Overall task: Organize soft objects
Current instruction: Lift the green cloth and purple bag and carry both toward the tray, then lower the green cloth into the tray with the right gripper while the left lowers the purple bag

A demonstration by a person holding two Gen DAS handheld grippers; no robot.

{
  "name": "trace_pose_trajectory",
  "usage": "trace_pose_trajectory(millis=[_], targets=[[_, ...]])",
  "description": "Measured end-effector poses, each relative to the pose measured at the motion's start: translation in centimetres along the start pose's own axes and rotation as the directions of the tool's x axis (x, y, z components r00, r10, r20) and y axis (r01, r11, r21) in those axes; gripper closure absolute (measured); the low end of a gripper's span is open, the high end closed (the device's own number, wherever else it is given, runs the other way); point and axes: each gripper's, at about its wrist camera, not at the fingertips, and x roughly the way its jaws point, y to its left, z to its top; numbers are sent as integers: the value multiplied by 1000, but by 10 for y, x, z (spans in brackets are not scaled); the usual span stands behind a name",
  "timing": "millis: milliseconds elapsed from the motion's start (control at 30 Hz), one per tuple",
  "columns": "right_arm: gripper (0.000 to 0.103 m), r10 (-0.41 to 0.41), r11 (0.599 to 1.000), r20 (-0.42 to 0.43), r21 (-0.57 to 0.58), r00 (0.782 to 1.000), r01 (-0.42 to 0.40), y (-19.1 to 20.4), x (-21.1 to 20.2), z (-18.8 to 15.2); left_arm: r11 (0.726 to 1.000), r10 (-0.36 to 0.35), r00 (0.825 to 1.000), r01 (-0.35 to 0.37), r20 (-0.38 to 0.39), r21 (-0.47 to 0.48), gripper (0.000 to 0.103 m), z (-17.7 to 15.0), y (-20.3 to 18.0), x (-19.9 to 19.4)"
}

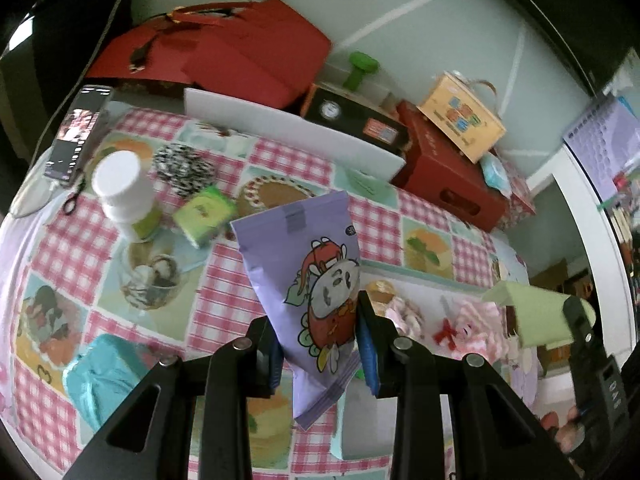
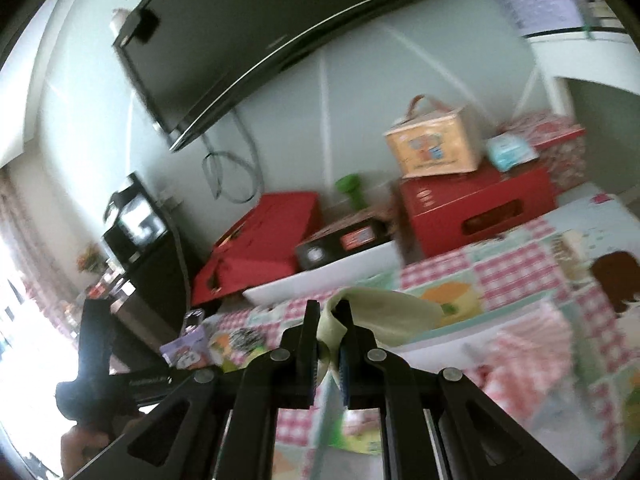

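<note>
Above checkered tablecloth [image 1: 224, 292], left gripper [image 1: 320, 344] pinches a glossy purple pouch [image 1: 308, 280]; right gripper [image 2: 329, 344] clamps limp pale-green cloth [image 2: 384, 312].

You're working in a home living room: a checkered tablecloth [image 1: 224, 300] covers the table, a wall-mounted television [image 2: 256, 40] hangs above red gift boxes [image 2: 476, 208].

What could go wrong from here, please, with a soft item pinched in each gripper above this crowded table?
1. The left gripper pinches the purple snack pouch only across its lower half; the tall top could flop or slip out.
2. The right gripper holds just a fold of the pale green cloth, which might pull free.
3. The white-capped bottle and glass jar stand close beside the pouch; a low swing could topple them.
</note>
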Motion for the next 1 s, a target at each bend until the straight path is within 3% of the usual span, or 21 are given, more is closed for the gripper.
trace_pose_trajectory(millis=[367,533,767,1000], targets=[[94,-212,977,41,47,976,210,-45,-37,14,985,-75,990,91,-116,148,70,-25,-60,29],[94,-249,968,15,41,968,248,-49,-36,14,973,-83,980,118,-178,196,70,-39,-78,43],[94,-257,966,-111,10,960,260,-50,-16,5,964,-66,966,127,-249,235,70,-53,-93,62],[94,-288,957,-281,-50,916,286,-55,13,-15,961,-52,951,130,-304,243,70,-64,-99,78]])
